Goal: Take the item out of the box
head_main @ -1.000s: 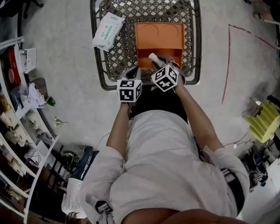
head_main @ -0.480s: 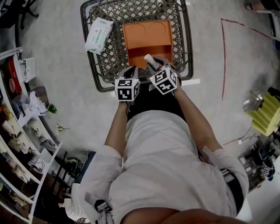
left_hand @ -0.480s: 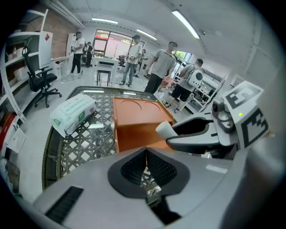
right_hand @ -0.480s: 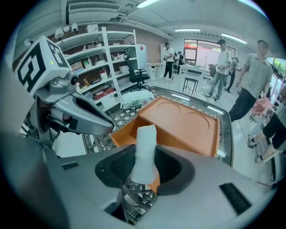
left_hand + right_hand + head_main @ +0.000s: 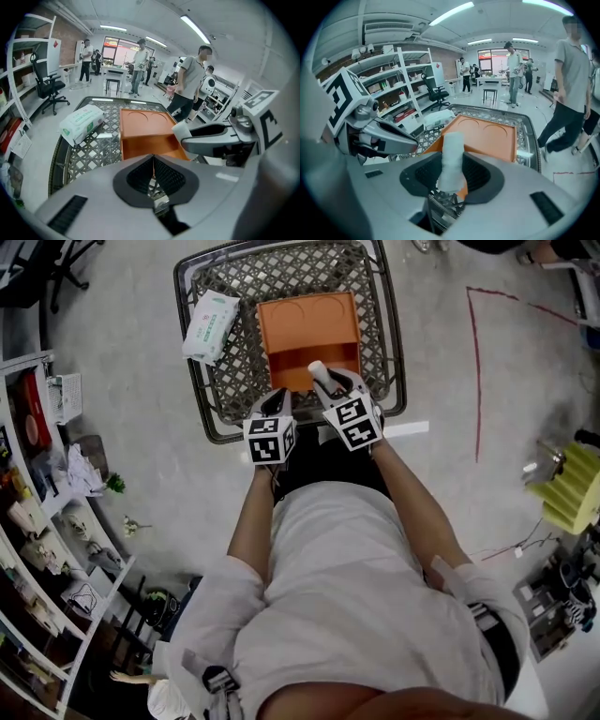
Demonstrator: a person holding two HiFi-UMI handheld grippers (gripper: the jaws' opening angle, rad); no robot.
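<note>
Right gripper (image 5: 451,176) is clamping the white roll (image 5: 451,157) upright, still over the orange box (image 5: 307,324). Left gripper (image 5: 153,171) is idling, jaws together.

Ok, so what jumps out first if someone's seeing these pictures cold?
The bright orange box on the metal lattice table, straight ahead of the person. At its near end the right gripper is shut on a white roll, while the left gripper beside it is shut and empty. A white wipes pack lies on the table's left.
</note>
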